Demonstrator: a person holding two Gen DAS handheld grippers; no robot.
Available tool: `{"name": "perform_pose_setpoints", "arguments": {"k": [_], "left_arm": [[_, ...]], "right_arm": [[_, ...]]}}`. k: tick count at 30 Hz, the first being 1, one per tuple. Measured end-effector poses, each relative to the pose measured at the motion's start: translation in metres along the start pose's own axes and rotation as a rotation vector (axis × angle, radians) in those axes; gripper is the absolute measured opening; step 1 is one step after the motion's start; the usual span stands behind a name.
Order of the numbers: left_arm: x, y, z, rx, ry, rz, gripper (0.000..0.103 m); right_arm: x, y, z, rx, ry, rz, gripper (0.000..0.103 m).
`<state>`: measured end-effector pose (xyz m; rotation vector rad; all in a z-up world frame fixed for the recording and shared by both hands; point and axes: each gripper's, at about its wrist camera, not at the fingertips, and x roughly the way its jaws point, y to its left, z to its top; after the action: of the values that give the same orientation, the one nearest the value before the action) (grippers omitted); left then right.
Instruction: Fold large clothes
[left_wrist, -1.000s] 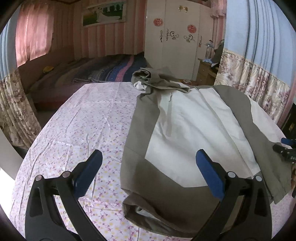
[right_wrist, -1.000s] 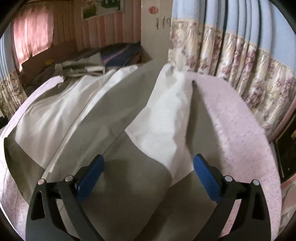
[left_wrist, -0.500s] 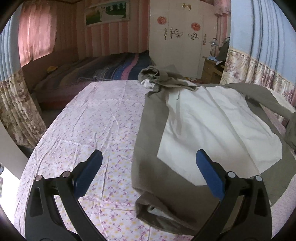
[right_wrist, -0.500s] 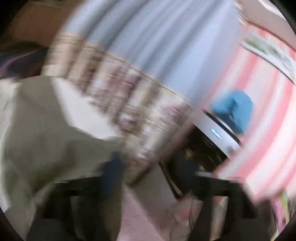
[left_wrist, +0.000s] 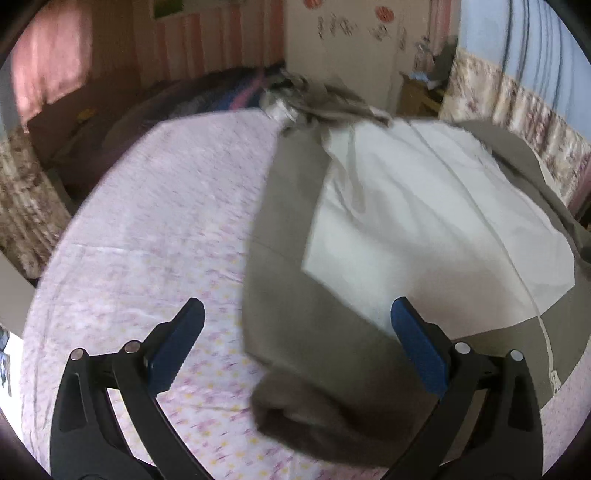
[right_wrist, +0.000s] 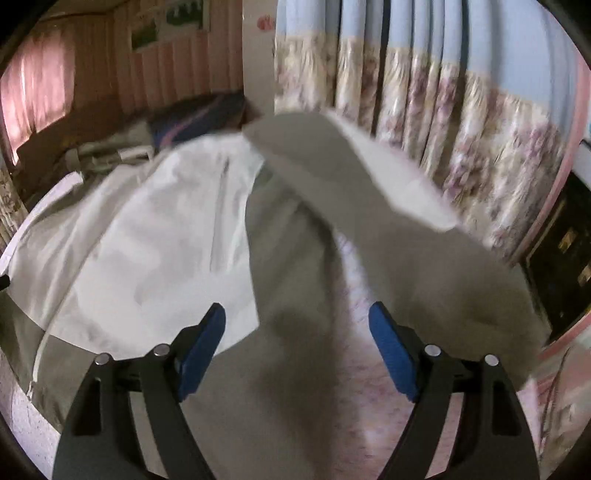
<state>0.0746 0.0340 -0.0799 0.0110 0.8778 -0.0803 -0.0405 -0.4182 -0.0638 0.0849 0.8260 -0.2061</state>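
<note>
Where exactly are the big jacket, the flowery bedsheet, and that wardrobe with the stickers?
jacket (left_wrist: 417, 221): left wrist view, on its white middle panel.
bedsheet (left_wrist: 159, 229): left wrist view, on a bare stretch left of the jacket.
wardrobe (left_wrist: 343, 55): left wrist view, on its door below the stickers.

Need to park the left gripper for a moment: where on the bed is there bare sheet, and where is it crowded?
Bare floral sheet lies left of the jacket, from the near edge back to the striped bedding. A narrow strip shows between the jacket body and its lifted sleeve. The right half is crowded: the jacket covers it, hood bunched at the far end.
</note>
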Motion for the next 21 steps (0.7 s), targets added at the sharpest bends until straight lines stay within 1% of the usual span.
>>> {"name": "perform_pose_setpoints", "arguments": {"k": [1, 2, 3, 4, 5, 6, 7, 8, 9, 11, 12, 13, 16, 18, 21], "left_arm": [[0.009, -0.005, 0.003, 0.014, 0.026, -0.014, 0.100], [0.014, -0.008, 0.004, 0.022, 0.040, -0.025, 0.100], [0.020, -0.012, 0.004, 0.031, 0.057, -0.028, 0.100], [0.025, -0.018, 0.006, 0.045, 0.063, -0.026, 0.100], [0.027, -0.024, 0.007, 0.060, 0.062, -0.033, 0.099], [0.029, -0.027, 0.007, 0.069, 0.061, -0.036, 0.094], [0.031, -0.031, 0.007, 0.076, 0.058, -0.039, 0.087], [0.031, -0.033, 0.007, 0.076, 0.052, -0.040, 0.067], [0.029, -0.033, 0.007, 0.075, 0.039, -0.038, 0.039], [0.022, -0.031, 0.006, 0.062, 0.025, -0.067, 0.016], [0.018, -0.031, 0.004, 0.065, 0.014, -0.071, 0.010], [0.009, -0.031, 0.000, 0.074, -0.008, -0.068, 0.009], [-0.016, -0.027, -0.011, 0.077, -0.056, -0.069, 0.006], [-0.031, -0.021, -0.018, 0.059, -0.068, -0.087, 0.003], [-0.055, -0.014, -0.033, 0.037, -0.085, -0.093, 0.001]], "right_arm": [[0.009, -0.001, -0.001, 0.007, 0.029, 0.002, 0.078], [0.010, 0.001, -0.004, 0.009, 0.039, 0.014, 0.074], [0.011, 0.003, -0.006, 0.008, 0.051, 0.034, 0.055], [0.014, 0.006, -0.007, -0.005, 0.059, 0.038, 0.042], [0.015, 0.007, -0.009, -0.022, 0.057, 0.038, 0.034], [0.014, 0.011, -0.012, -0.042, 0.052, 0.042, 0.020], [0.012, 0.015, -0.012, -0.054, 0.048, 0.046, 0.011], [0.010, 0.019, -0.013, -0.066, 0.040, 0.042, 0.008], [0.008, 0.021, -0.013, -0.075, 0.032, 0.039, 0.005], [0.001, 0.022, -0.014, -0.084, 0.012, 0.044, 0.004], [-0.001, 0.023, -0.013, -0.090, 0.005, 0.043, 0.003], [-0.004, 0.024, -0.014, -0.102, -0.002, 0.038, 0.002], [-0.017, 0.023, -0.017, -0.122, -0.015, 0.046, 0.002], [-0.027, 0.019, -0.022, -0.131, -0.020, 0.053, 0.001], [-0.041, 0.012, -0.032, -0.133, -0.031, 0.065, 0.000]]}}
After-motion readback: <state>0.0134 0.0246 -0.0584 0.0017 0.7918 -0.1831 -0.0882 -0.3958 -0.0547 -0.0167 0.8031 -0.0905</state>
